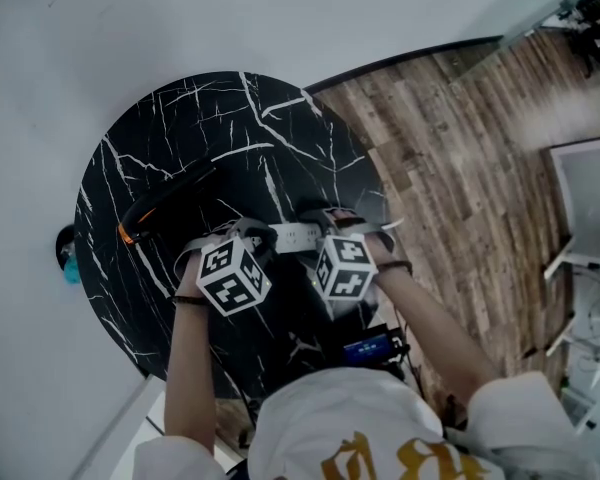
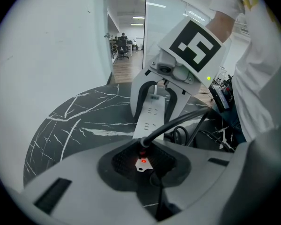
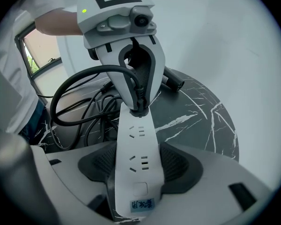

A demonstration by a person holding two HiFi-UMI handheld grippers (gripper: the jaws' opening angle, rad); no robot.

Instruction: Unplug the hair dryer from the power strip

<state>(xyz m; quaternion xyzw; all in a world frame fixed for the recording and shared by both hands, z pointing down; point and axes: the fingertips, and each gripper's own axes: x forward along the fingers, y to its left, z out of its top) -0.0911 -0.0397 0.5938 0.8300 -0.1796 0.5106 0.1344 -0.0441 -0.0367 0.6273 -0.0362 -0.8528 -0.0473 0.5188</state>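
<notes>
Power strip (image 3: 136, 144) lies toward the table's (image 1: 180, 138) right edge, clamped by the right gripper (image 3: 139, 168). We note the left gripper (image 2: 142, 162) pinching the black plug (image 3: 138, 106).

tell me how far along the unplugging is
Done: the right gripper is clamped on the power strip, holding it steady. In hand: the left gripper has its jaws closed around the plug at the strip's far end. Left: the plug is seated in its socket and not yet pulled out. The hair dryer lies untouched nearby.
</notes>
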